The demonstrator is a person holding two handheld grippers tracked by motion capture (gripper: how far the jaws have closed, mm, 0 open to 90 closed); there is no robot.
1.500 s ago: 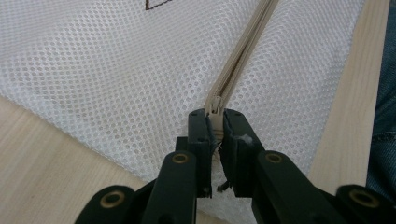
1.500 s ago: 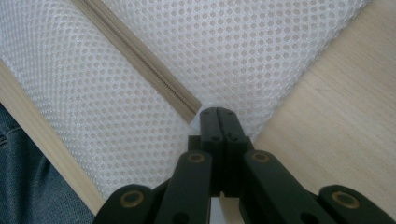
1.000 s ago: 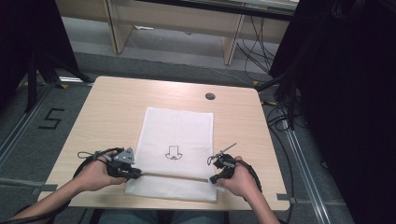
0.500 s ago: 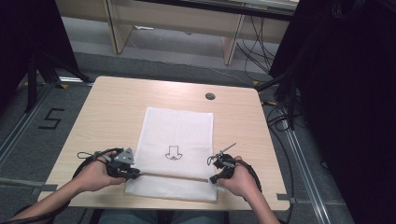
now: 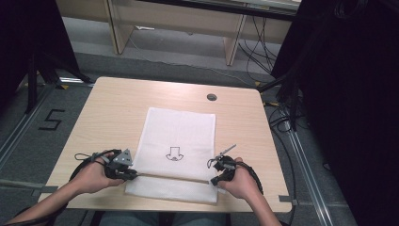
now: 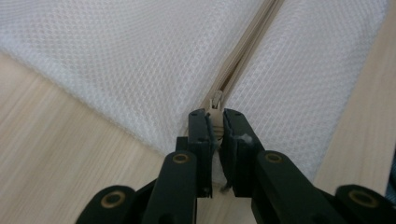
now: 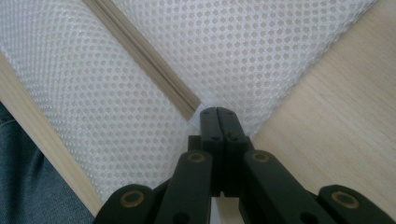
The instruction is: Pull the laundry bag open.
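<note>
A white mesh bag (image 5: 181,136) with a small black arrow print lies flat mid-table, a beige zipper (image 5: 171,177) running across its near end. My left gripper (image 5: 134,175) sits at the zipper's left end. In the left gripper view its jaws (image 6: 215,119) are shut on the beige zipper pull (image 6: 217,100), with the zipper (image 6: 247,51) stretching away over the mesh. My right gripper (image 5: 212,181) is at the bag's right edge. In the right gripper view it (image 7: 217,112) is shut on the mesh where the zipper (image 7: 144,56) ends.
The light wooden table (image 5: 117,103) has a round cable hole (image 5: 211,97) at the back right. Bare wood lies on both sides of the bag. The table's near edge and the person's trousers (image 7: 28,177) are close behind the right gripper.
</note>
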